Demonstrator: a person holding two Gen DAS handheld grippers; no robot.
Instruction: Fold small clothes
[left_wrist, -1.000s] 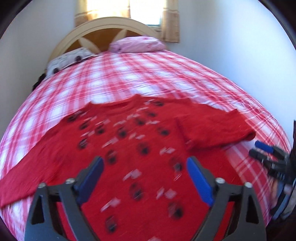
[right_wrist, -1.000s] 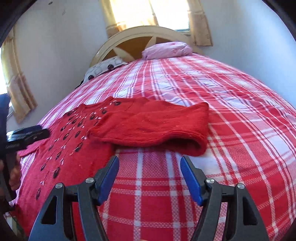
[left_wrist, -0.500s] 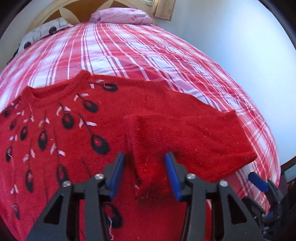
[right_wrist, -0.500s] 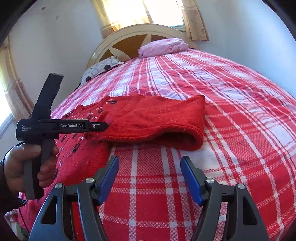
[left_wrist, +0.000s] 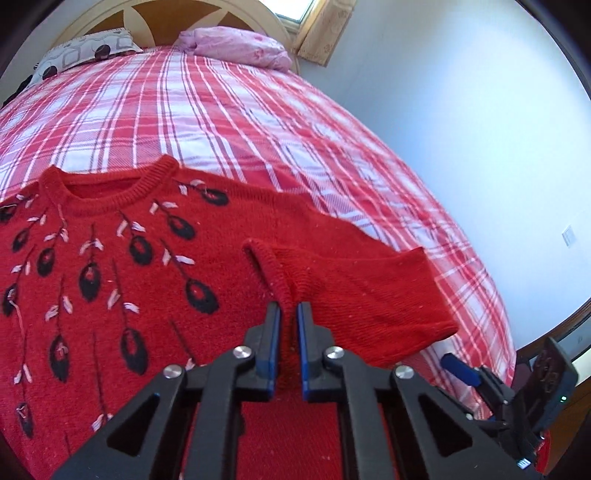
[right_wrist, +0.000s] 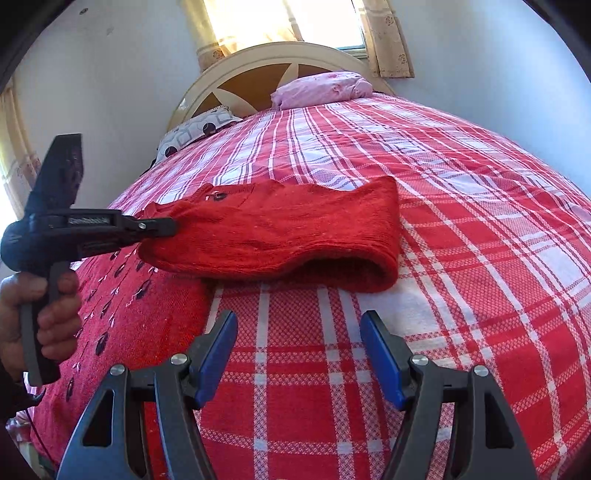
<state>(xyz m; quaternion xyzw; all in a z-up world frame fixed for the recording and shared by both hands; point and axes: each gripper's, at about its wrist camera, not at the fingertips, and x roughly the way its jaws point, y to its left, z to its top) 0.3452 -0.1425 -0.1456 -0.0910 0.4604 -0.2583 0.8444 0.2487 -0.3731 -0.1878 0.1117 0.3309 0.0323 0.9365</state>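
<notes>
1. Red knitted sweater with black oval and white leaf embroidery lying flat, front up, on the red-and-white plaid bedspread, neckline toward the cream arched headboard.
2. Sweater's right-side sleeve doubled back across the chest, ribbed cuff end nearest the embroidery.
3. Left gripper clamped on the ribbed cuff edge, blue pads pressed close with knit between them; confirmed in the right wrist view, tip buried in the sleeve end.
4. Right gripper apart, holding nothing, hovering over bare bedspread just short of the sleeve's folded bend, on the side away from the headboard.
5. Step judged in hand: sleeve fold-in, early in the task.
6. Next move judged to call for drawing the cuff further across the chest, laying it flat, then release; risk of bunching at the bend.
</notes>
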